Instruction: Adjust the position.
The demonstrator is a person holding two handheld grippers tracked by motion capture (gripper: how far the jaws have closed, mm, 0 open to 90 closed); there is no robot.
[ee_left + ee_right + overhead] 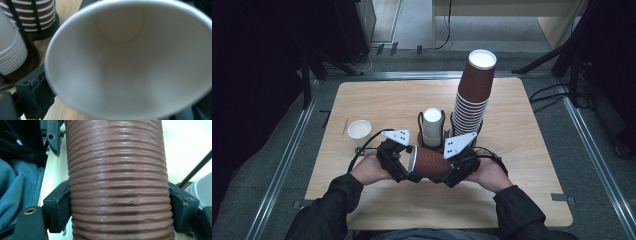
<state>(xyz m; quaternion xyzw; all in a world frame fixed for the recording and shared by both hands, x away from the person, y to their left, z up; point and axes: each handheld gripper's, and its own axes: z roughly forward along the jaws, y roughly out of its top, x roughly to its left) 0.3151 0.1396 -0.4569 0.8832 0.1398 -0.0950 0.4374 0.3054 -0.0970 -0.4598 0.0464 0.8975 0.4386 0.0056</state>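
A brown ribbed paper cup (430, 162) lies on its side in the air between the two grippers, above the near middle of the desk (377, 102), its white rim toward the person's left. The right gripper (455, 167) clamps the cup: in the right gripper view its two padded jaws press against opposite sides of the ribbed wall (117, 182). The left gripper (399, 161) sits at the cup's open mouth; its view looks straight into the white inside (130, 67), and a padded jaw shows just beside the rim, but I cannot tell whether it grips. Behind the cup, near the desk's centre, stand a short stack of white cups (432, 125) and a tall leaning stack of brown cups (472, 95). A single white cup (359, 131) stands toward the left edge.
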